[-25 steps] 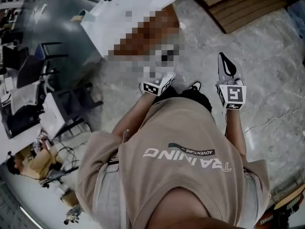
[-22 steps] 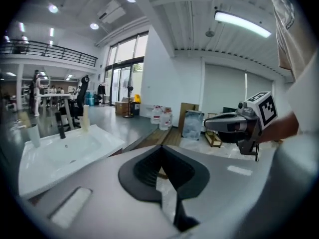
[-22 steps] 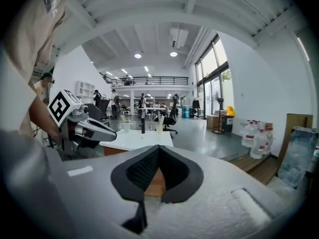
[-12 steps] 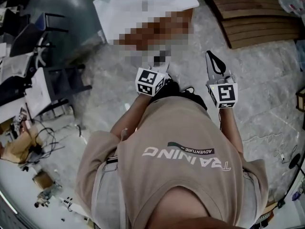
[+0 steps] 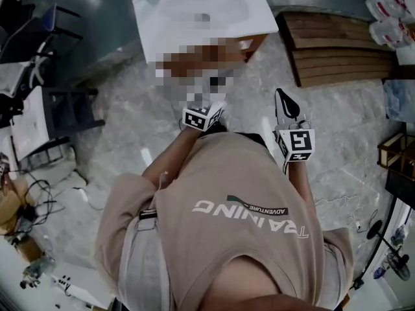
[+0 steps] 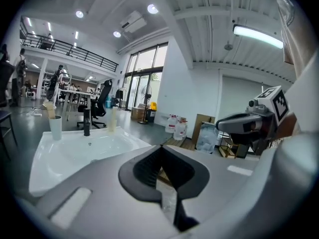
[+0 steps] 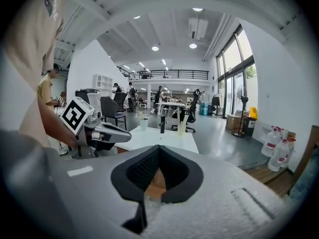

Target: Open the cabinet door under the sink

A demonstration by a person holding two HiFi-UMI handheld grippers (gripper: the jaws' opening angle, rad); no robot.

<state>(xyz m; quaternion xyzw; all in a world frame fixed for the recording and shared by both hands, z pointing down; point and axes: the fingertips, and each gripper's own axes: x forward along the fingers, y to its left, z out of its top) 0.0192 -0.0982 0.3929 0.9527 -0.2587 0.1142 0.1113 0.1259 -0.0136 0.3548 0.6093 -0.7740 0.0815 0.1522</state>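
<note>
Closing on the sink point(image 5: 188, 15) is the step in hand, I judge: the cabinet point(image 5: 254, 43) beneath it sits ahead, well apart from both tongs, its door untouched. Left tongs point(image 6: 160, 149) and right tongs point(image 5: 281, 94) each have their tips pressed together, holding nothing. Both forearms reach forward at waist height, side by side, pointing at the sink. Next I need to step nearer, drop low, part one pair and find the door's edge, which I cannot make out.

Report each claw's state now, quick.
Left claw: closed, holding nothing.
Right claw: closed, holding nothing.
</note>
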